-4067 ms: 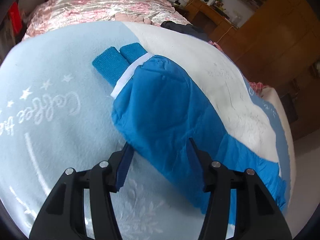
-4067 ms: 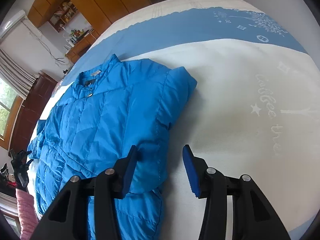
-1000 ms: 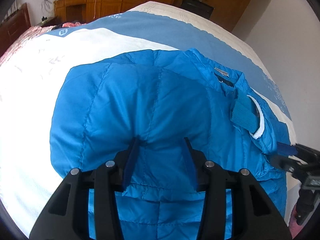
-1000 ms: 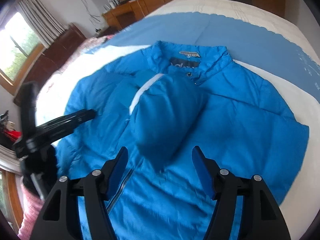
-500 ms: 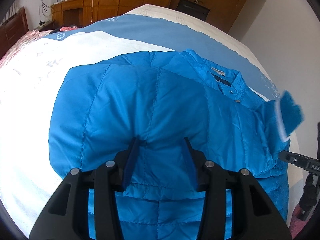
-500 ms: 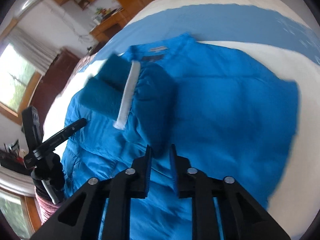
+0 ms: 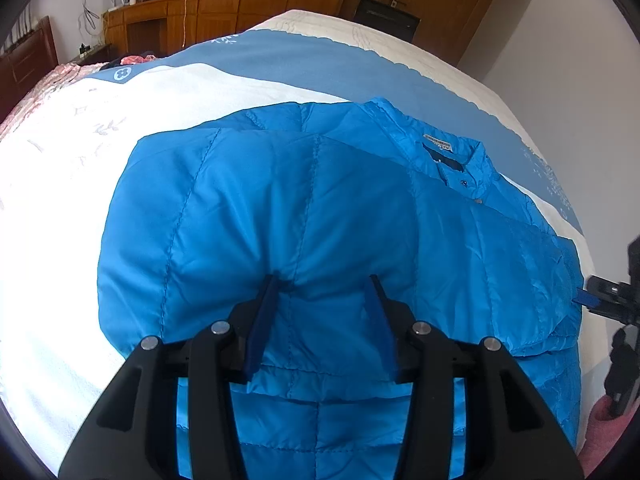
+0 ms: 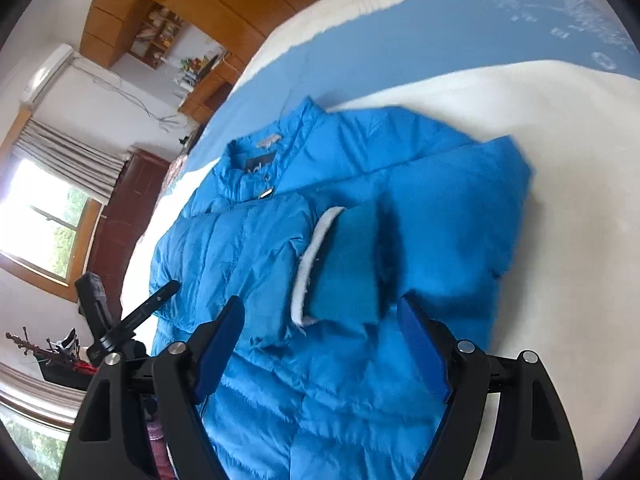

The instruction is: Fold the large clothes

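The blue puffer jacket [image 7: 320, 208] lies spread on the blue-and-white bedspread [image 7: 60, 184], collar toward the far wardrobe, 1 sleeve with its knit cuff [image 8: 344, 268] folded across the chest. The left gripper [image 7: 324, 312] is clamped on a bunched fold of the jacket. The right gripper [image 8: 320, 344] is opening, pads clear of the fabric

No writing can be read; the small label [image 7: 437, 143] inside the blue puffer jacket's collar [image 7: 460, 152] carries print too fine to make out; in the right wrist view it [image 8: 269, 140] is blurred.
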